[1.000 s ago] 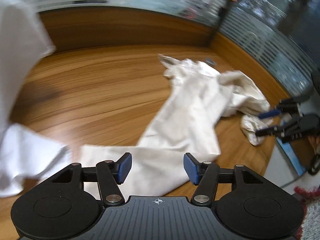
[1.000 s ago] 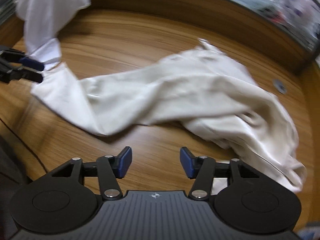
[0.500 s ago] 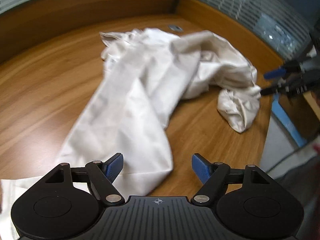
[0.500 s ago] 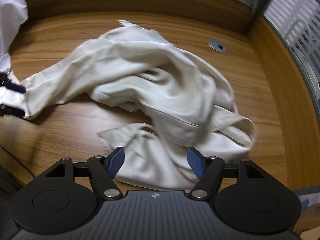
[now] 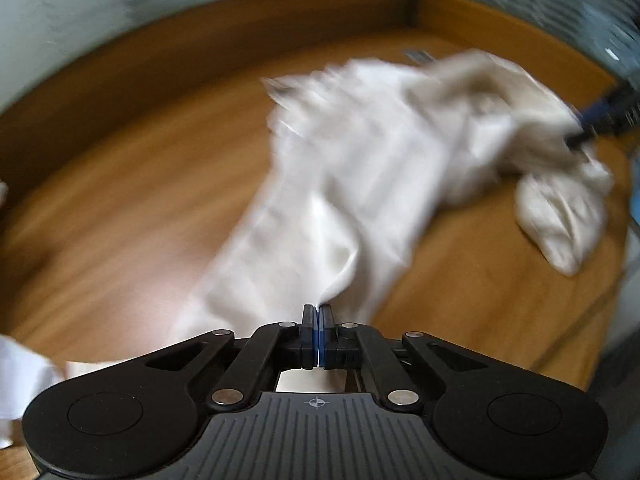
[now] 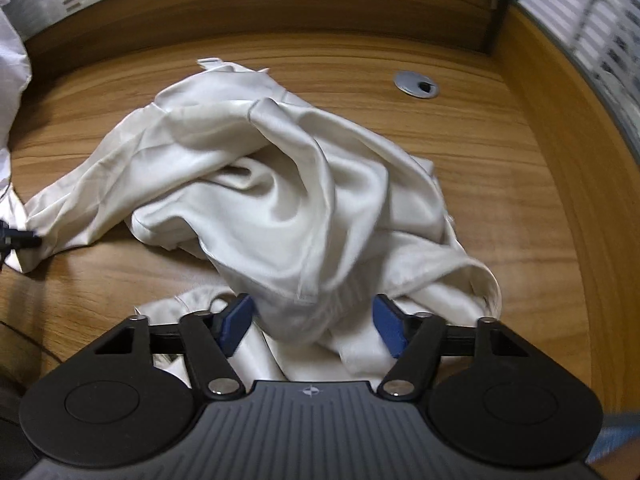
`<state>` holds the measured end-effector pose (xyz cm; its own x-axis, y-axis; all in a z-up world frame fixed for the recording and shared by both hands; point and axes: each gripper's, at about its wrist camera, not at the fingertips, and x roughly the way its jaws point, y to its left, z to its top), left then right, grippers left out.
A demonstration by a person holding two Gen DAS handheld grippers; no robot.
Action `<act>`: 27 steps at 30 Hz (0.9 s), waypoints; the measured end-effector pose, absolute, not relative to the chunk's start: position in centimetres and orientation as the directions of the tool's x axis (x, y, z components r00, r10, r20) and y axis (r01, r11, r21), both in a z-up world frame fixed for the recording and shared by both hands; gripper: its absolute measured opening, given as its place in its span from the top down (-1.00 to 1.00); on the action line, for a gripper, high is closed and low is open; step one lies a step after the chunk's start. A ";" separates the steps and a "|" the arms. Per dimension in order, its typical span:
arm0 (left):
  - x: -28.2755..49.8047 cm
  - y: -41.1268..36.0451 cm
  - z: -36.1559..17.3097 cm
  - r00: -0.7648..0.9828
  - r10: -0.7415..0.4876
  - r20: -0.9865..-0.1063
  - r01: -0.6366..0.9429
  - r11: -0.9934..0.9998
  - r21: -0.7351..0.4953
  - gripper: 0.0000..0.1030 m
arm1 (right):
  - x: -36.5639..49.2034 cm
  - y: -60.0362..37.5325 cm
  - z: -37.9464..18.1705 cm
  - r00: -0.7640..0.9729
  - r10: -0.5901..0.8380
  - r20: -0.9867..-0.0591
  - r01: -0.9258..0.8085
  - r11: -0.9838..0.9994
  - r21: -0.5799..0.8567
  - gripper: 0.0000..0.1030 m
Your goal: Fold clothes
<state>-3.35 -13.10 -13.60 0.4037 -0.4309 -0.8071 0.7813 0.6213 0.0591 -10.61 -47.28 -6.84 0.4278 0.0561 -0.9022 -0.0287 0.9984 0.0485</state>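
A cream garment [image 5: 360, 168] lies crumpled on the wooden table [image 5: 120, 208], stretching from near me to the far right. My left gripper [image 5: 319, 314] is shut on the garment's near end, and the fabric rises in a fold from its pads. In the right wrist view the same garment [image 6: 280, 184] is heaped in the middle. My right gripper [image 6: 313, 320] straddles a bunched fold at the heap's near edge, its jaws closing with a gap still showing beside the blue pads [image 6: 236, 320]. The left gripper [image 6: 20, 238] shows at the left edge, on the garment's far tip.
Another white cloth [image 6: 12, 40] hangs at the far left, and a white piece [image 5: 20, 380] lies at the lower left. A round metal cable grommet [image 6: 416, 85] sits in the table beyond the heap. A wooden rim and glass partition [image 6: 580, 40] bound the table's back and right.
My left gripper went from wide open to shut on the garment's end. My right gripper moved over the heap's near fold and its jaws narrowed around it.
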 end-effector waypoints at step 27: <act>15.9 -20.0 2.0 0.662 -0.506 -0.552 0.615 0.789 0.014 0.96 | 5.2 -55.0 2.4 0.702 -0.320 -0.636 -0.095 0.843 -0.529 0.79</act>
<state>15.94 -20.00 1.98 0.6621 -0.5065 -0.5523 0.6149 0.7885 0.0140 5.20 -55.04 2.38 0.7022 -0.3201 -0.6360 -0.0945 0.8434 -0.5289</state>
